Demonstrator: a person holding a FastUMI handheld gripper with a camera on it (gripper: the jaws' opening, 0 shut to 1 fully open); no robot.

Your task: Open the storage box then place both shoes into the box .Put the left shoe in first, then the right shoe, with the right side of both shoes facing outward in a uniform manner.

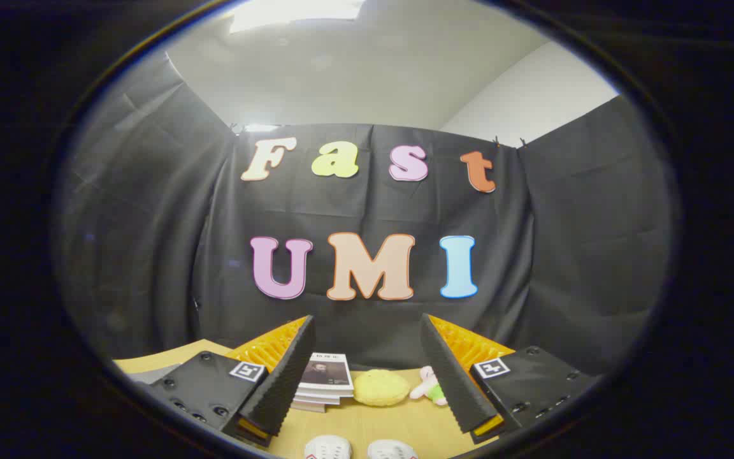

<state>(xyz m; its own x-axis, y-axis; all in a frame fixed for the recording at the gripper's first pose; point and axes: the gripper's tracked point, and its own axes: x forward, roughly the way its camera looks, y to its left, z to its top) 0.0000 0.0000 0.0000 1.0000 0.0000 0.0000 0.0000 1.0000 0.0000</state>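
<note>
White shoes (360,449) lie on the surface (373,424), untouched. Hand-held gripper (367,408) gapes wide, empty. Opening step not begun; the box must be found first.

cloth-walled recording booth (150,255), wooden table (367,427)

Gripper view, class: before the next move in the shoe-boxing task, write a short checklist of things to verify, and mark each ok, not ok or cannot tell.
1. Gripper open: ok; the fingers stand wide apart with nothing between them.
2. Both shoes found: ok; two white shoes, the second, lie side by side on the table, low between the fingers.
3. Which shoe is the left one: cannot tell; just their tops show.
4. Box open: cannot tell.
5. Clutter beyond the fingers: not ok; a stack of books, a yellow plush and a small toy sit further back.
</note>
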